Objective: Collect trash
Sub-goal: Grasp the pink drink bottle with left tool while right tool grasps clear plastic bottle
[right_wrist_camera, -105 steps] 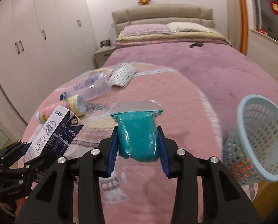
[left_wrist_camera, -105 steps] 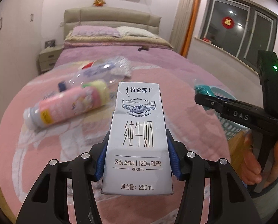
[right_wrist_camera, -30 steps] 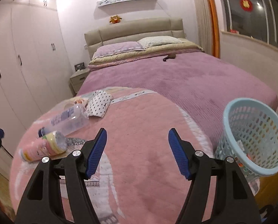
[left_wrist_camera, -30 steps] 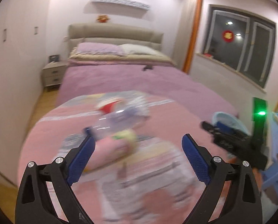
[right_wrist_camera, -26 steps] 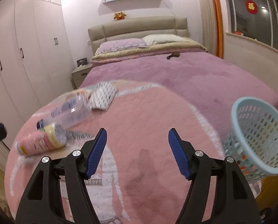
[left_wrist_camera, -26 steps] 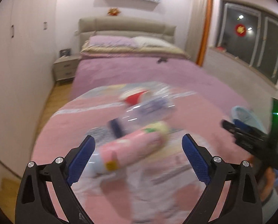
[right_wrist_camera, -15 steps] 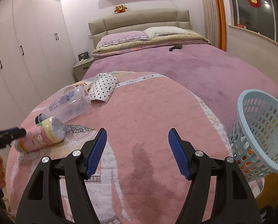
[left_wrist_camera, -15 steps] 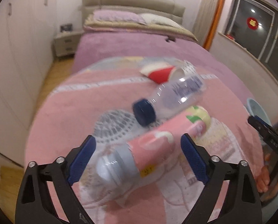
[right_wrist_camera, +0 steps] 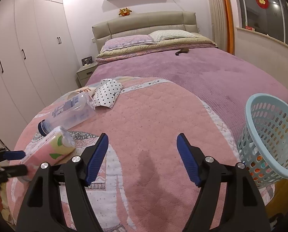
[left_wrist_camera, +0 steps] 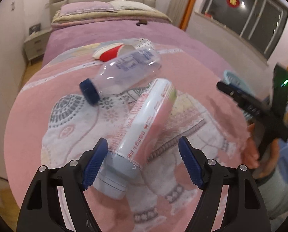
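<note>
A pink-labelled drink bottle [left_wrist_camera: 144,119] with a grey cap lies on the pink quilt [right_wrist_camera: 159,116], also seen from the right wrist as the pink bottle [right_wrist_camera: 47,150]. My left gripper [left_wrist_camera: 143,147] straddles its cap end with jaws closing; the left pad is at the cap and the right pad stands apart. A clear bottle [left_wrist_camera: 124,73] with a blue cap lies just beyond. My right gripper [right_wrist_camera: 142,143] hovers over bare quilt, its jaws opening with nothing between them. A light blue basket [right_wrist_camera: 269,135] stands at the bed's right edge.
A red paper cup [left_wrist_camera: 113,53] and a dotted paper cup [right_wrist_camera: 107,92] lie behind the clear bottle. The purple bedspread [right_wrist_camera: 202,73] stretches to the headboard. White wardrobes [right_wrist_camera: 27,58] and a nightstand [right_wrist_camera: 85,75] are at left, a window ledge at right.
My left gripper dropped and tilted down over the pink bottle, which now lies between its narrowing jaws. The milk carton and teal packet held earlier are gone from both grippers. The right gripper barely moved.
</note>
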